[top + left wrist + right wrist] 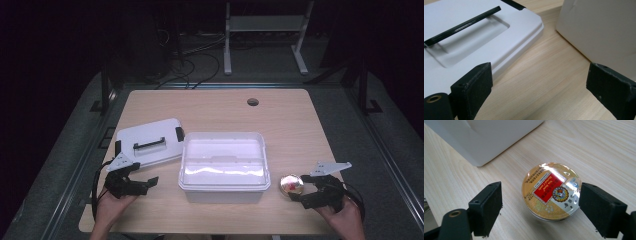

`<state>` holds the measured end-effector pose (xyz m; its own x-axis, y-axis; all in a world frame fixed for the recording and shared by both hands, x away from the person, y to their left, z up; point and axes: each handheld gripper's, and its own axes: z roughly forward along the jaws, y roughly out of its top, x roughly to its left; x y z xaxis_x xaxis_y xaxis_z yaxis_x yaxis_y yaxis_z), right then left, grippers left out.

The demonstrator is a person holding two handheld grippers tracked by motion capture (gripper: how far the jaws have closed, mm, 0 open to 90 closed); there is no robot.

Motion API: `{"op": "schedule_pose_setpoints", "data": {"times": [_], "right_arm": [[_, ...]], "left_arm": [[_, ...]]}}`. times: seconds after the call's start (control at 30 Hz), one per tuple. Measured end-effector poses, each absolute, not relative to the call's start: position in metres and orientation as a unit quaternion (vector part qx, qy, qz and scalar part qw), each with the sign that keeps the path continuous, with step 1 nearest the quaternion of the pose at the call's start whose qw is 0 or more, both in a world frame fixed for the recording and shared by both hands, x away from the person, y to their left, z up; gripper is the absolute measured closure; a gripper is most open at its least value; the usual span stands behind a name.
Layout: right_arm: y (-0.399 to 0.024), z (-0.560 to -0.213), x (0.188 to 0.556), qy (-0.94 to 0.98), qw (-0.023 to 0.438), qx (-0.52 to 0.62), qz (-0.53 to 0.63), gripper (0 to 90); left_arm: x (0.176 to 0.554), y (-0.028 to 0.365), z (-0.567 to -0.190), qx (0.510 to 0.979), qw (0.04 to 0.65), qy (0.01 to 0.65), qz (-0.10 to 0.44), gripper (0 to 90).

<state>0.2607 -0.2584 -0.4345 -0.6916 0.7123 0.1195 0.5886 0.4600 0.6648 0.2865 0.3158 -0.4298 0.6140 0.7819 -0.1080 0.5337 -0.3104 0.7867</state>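
The candy tin (551,192) was a flat round thing, gold-rimmed under a glossy clear top, with a red label and a small round emblem. It lay flat on the desk (280,120), just off the front right corner of the white plastic bin (223,167). The right gripper (539,208) had its jaws apart around it: one pad right at the tin's edge, the other well clear, nothing clamped. The bin sat open mid-desk, and what showed of its inside looked bare white. Its lid (149,142), white with a black handle, lay flat to the bin's left. The left gripper (539,91) hovered low between lid and bin, jaws wide apart over bare wood. A round cable hole (253,102) marked the desk's far side.
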Motion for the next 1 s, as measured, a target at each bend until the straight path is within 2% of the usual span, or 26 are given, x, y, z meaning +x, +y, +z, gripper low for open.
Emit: {"op": "schedule_pose_setpoints", "data": {"times": [0.2, 0.53, 0.77, 1.0], "right_arm": [[-0.257, -0.436, 0.263, 0.851, 0.084, 0.383, 0.349, 18.5], [-0.254, -0.433, 0.262, 0.85, 0.086, 0.382, 0.353, 18.5], [-0.254, -0.431, 0.262, 0.849, 0.087, 0.379, 0.359, 18.1], [-0.25, -0.431, 0.261, 0.85, 0.087, 0.379, 0.354, 18.2]], "left_arm": [[0.284, 0.317, -0.428, 0.797, 0.419, 0.408, 0.149, 6.5], [0.28, 0.315, -0.409, 0.829, 0.398, 0.351, 0.176, 6.6], [0.283, 0.316, -0.384, 0.847, 0.398, 0.31, 0.165, 7.2], [0.292, 0.297, -0.349, 0.873, 0.391, 0.252, 0.149, 7.1]]}}
